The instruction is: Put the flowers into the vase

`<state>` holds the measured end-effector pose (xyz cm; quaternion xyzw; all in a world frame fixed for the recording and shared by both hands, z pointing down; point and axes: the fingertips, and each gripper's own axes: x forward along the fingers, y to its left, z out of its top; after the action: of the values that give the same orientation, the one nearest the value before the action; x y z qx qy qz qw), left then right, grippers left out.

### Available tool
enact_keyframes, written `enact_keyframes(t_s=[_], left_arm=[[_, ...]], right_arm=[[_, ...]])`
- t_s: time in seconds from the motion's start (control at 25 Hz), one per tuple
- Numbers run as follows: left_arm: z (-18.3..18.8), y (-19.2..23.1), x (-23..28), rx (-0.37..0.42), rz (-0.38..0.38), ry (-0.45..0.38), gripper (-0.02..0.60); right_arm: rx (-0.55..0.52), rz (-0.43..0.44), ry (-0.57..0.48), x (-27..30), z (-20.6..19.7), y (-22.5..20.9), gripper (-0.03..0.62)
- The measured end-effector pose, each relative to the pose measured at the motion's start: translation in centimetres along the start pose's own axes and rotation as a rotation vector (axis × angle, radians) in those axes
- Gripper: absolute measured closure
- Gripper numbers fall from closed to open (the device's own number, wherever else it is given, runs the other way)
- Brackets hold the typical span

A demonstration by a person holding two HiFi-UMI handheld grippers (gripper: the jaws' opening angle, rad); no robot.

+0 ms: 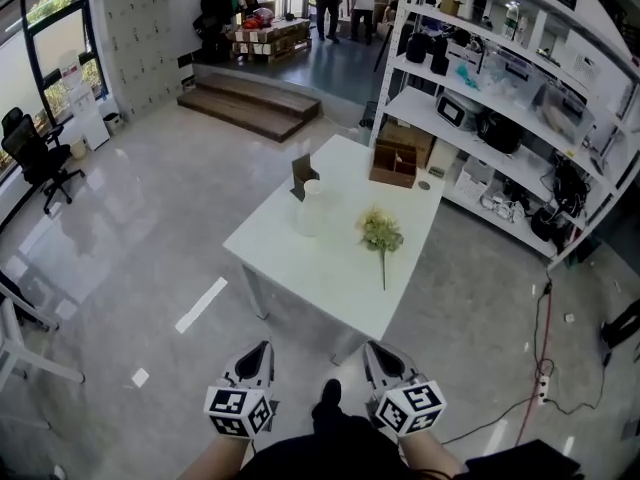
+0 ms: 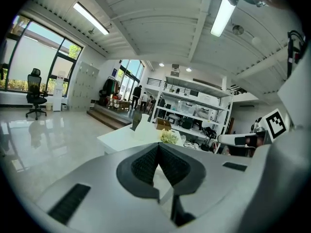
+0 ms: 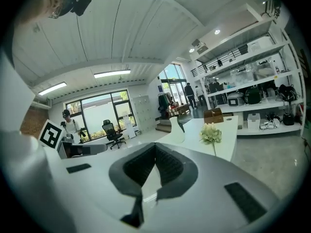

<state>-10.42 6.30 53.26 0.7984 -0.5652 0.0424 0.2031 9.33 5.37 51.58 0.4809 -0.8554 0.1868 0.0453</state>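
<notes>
A bunch of pale yellow-green flowers (image 1: 380,233) lies on the white table (image 1: 330,268), its stem pointing toward me. Just left of it a white vase (image 1: 309,206) stands upright. Both grippers are held low in front of me, short of the table's near edge and apart from everything on it. My left gripper (image 1: 263,349) is shut with nothing in it, and so is my right gripper (image 1: 373,349). Past the closed left gripper (image 2: 158,145), the left gripper view shows the flowers (image 2: 169,137) and the vase (image 2: 142,129). Beyond the right gripper (image 3: 155,146) lie the flowers (image 3: 210,132) and the vase (image 3: 178,129).
A brown cardboard box (image 1: 395,164) and a dark folded card (image 1: 302,174) sit at the table's far end. Loaded shelving racks (image 1: 500,118) run along the right. A cable and power strip (image 1: 540,368) lie on the floor. Wooden steps (image 1: 250,103) and an office chair (image 1: 35,158) stand farther off.
</notes>
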Motion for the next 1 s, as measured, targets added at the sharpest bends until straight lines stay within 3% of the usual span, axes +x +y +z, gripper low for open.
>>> enact_keyframes(t_s=[0.4,0.64,1.0], left_arm=[[7.3,-0.5,15.6,0.041,0.027,-0.027,0.578],[8.6,0.6,20.1,0.031,0.023,-0.007,0.578],[11.0,1.6,24.2,0.061,-0.071,-0.009,0.578]], right_arm=[[-0.011,0.031,-0.035,11.5,9.0,-10.5,0.591],[-0.013,0.024,-0.023,15.4,10.3,-12.4,0.591],[-0.033,-0.024,-0.072,18.8,12.7,-12.1,0.591]])
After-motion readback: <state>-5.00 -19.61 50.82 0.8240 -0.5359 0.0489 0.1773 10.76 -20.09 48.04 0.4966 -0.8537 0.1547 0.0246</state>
